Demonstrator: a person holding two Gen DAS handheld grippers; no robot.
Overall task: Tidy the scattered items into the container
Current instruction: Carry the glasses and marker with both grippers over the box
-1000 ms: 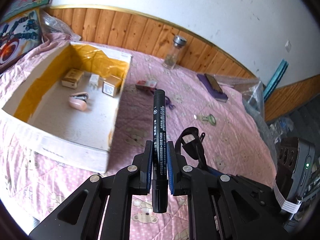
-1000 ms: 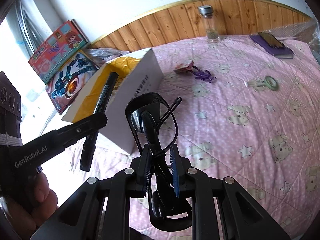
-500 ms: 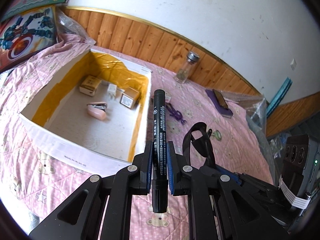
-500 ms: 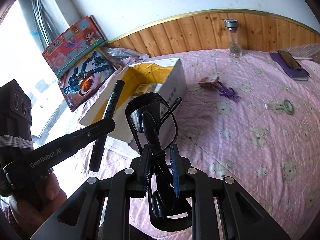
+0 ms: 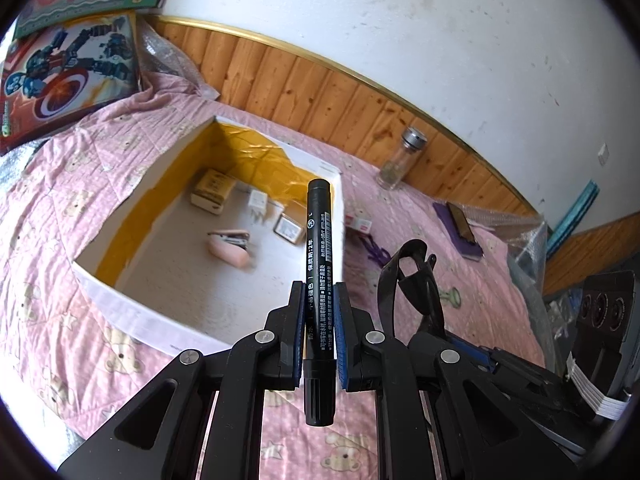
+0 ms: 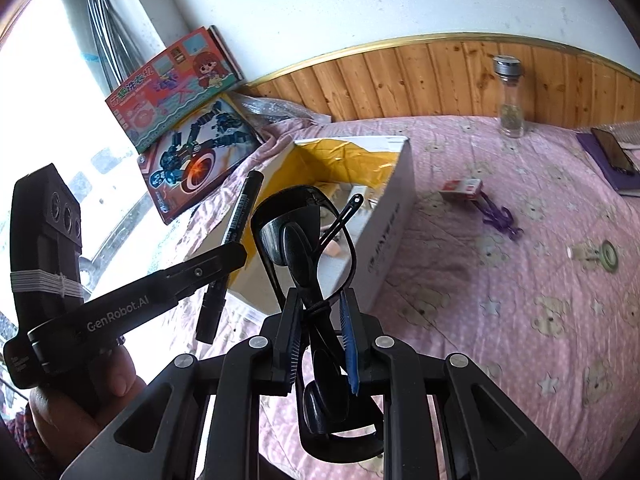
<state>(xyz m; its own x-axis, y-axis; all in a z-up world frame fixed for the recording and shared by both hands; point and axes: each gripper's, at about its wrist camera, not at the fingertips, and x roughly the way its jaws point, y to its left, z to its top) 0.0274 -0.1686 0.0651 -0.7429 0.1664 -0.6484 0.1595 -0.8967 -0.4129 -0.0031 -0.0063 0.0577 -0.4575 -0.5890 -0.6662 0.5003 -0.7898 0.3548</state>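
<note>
Both hands loaded right now. My left gripper [image 5: 318, 320] is clamped on the black marker [image 5: 320, 256], and my right gripper [image 6: 320, 344] is clamped on the folded sunglasses [image 6: 306, 240]. Compared with a second ago, I've swung both over from the open quilt, so the white cardboard box [image 5: 132, 320] has gone from off to the side to pretty much dead ahead, with the marker tip over its near corner. Inside there's already a pink stapler [image 5: 230, 246] and a few small boxes [image 5: 212, 192]. So drop-off looks next, I reckon. Further out, the purple toy [image 6: 498, 214], the red packet [image 6: 460, 188] and the tape roll [image 6: 608, 254] are on the quilt, waiting.
</note>
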